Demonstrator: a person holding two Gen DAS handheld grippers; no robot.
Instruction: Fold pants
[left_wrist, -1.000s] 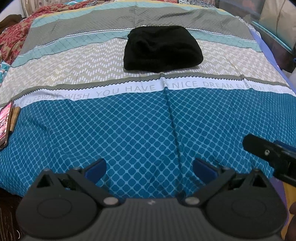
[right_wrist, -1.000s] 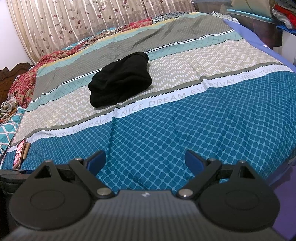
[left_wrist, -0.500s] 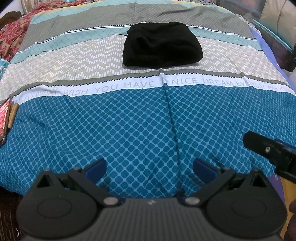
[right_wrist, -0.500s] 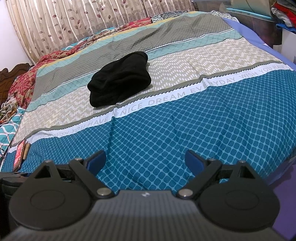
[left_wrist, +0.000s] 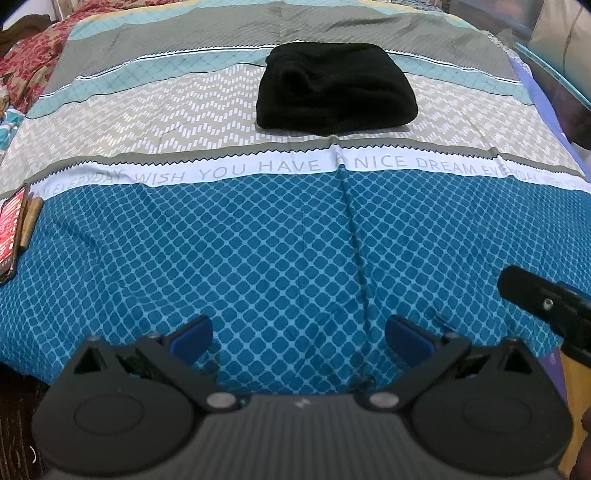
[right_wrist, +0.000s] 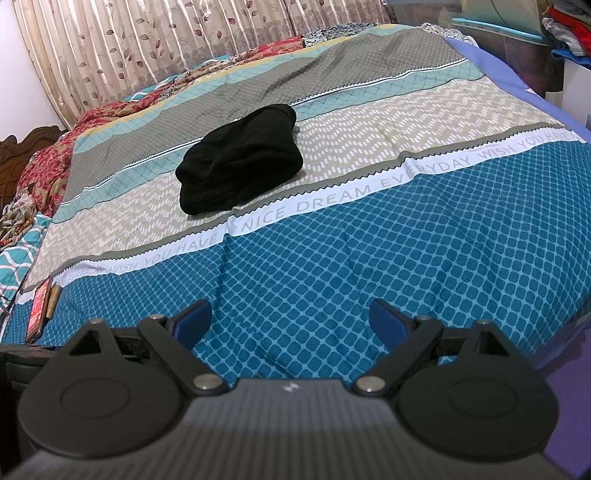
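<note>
Black pants lie folded in a compact bundle on the beige zigzag band of the bedspread, far ahead of both grippers; they also show in the right wrist view. My left gripper is open and empty above the blue diamond band near the bed's front edge. My right gripper is open and empty over the same band. One finger of the right gripper shows at the right edge of the left wrist view.
The patterned bedspread covers the bed. A phone and a small brown stick lie at the left edge. Curtains hang behind the bed. Red floral bedding is bunched at the far left. Shelves with clothes stand at the right.
The left wrist view has tilted a little, so the pants sit slightly lower in frame. Both grippers stay open and empty. The pants have not moved.
</note>
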